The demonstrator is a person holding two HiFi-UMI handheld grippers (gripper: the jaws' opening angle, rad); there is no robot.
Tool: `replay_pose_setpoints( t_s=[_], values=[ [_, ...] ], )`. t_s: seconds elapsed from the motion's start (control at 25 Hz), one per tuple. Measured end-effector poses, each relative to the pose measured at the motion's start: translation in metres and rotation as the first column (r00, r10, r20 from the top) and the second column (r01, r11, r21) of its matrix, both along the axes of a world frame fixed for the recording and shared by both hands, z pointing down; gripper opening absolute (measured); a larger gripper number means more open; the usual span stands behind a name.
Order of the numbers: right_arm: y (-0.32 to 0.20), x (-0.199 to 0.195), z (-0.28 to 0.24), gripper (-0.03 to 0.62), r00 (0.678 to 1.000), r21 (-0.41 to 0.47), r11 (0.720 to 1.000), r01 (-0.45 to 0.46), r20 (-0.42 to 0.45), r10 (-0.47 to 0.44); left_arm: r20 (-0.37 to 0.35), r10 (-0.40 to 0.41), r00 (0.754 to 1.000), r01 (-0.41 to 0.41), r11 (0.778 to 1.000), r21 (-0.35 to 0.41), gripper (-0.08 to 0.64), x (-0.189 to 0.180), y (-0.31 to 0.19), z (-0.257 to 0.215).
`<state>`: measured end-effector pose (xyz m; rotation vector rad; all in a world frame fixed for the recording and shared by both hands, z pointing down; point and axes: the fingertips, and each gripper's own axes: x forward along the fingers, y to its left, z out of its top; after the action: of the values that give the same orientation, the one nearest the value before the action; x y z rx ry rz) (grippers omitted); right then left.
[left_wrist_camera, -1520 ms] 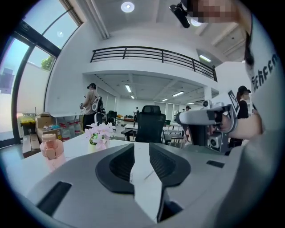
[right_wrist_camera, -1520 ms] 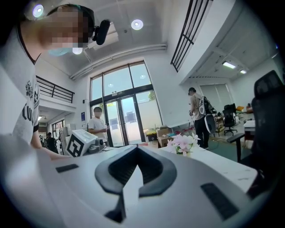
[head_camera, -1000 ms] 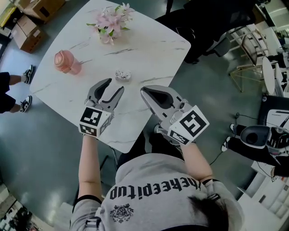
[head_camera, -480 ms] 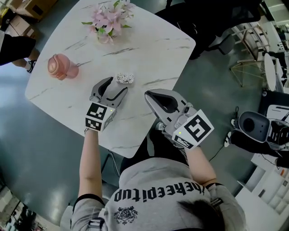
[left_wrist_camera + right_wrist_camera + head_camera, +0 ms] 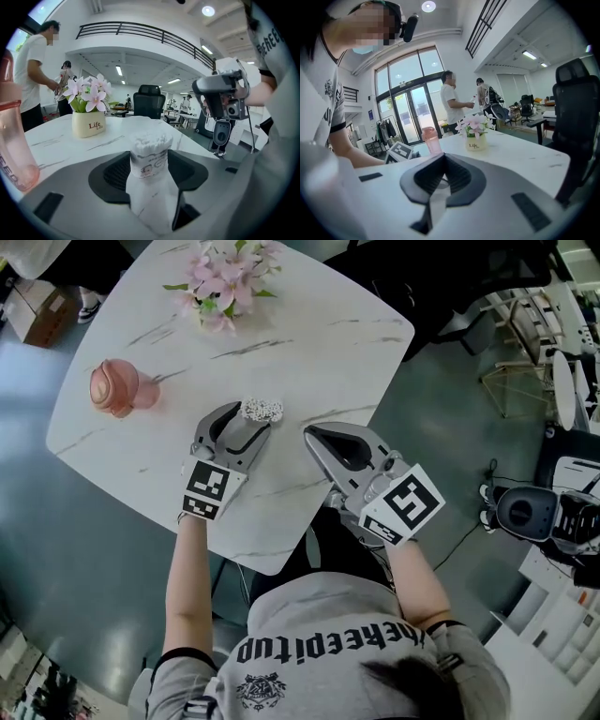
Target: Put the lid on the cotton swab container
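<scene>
Head view, read from the left: a pink bottle [image 5: 117, 388] stands well clear on the white table [image 5: 319, 343]. Next comes the left gripper [image 5: 247, 418], low over the tabletop with the cotton swab container [image 5: 263, 410] upright between its jaws. Left gripper view shows those jaws spread wide, with a little gap on each side of the container. They have just swung open and eased back in a touch, and the pads do not press yet. The container has no lid on, and its white swab tips are bare at the top. Further right, the right gripper [image 5: 312, 434] hangs near the table edge with its jaws drawn together. Right gripper view shows a thin, pale round thing pinched behind the tips. I take it to be the lid [image 5: 439, 183], though it is hard to make out.

The step in hand looks like steadying the container. To do it well, close the left jaws slowly on the body below the swab tips. Grip firmly enough to stop it tipping, but not so hard that the thin wall buckles. Then bring the lid over level and centred and press straight down, since a tilted lid would catch on the swabs.
</scene>
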<state>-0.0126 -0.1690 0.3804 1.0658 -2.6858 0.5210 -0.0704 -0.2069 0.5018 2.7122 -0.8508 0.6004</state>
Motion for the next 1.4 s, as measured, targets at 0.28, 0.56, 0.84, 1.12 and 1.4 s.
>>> replay_pose_setpoints(
  t_s=[0.28, 0.56, 0.84, 1.12, 1.4],
  values=[
    [-0.033, 0.009, 0.023, 0.011, 1.000, -0.018, 1.000, -0.009, -0.022, 0.009, -0.001, -0.009, 1.000, 0.009, 1.000, -0.005, 0.256, 0.000, 0.000, 0.000],
    [-0.071, 0.014, 0.047, 0.011, 1.000, -0.061, 0.998, -0.029, -0.010, 0.028, -0.009, -0.011, 1.000, 0.011, 1.000, -0.006, 0.256, 0.000, 0.000, 0.000],
    [-0.096, 0.012, 0.066, 0.012, 0.999, -0.098, 0.995, -0.015, -0.036, 0.011, -0.017, -0.010, 1.000, 0.009, 1.000, -0.011, 0.256, 0.000, 0.000, 0.000],
    [-0.102, 0.003, 0.071, 0.014, 0.999, -0.108, 0.994, 0.018, -0.024, -0.021, -0.022, -0.013, 1.000, 0.013, 1.000, -0.018, 0.256, 0.001, -0.001, 0.001],
    [-0.108, 0.002, 0.072, 0.051, 0.999, -0.116, 0.992, 0.040, 0.010, -0.040, -0.017, -0.016, 1.000, 0.015, 1.000, -0.023, 0.256, 0.001, -0.001, 0.002]
  ],
)
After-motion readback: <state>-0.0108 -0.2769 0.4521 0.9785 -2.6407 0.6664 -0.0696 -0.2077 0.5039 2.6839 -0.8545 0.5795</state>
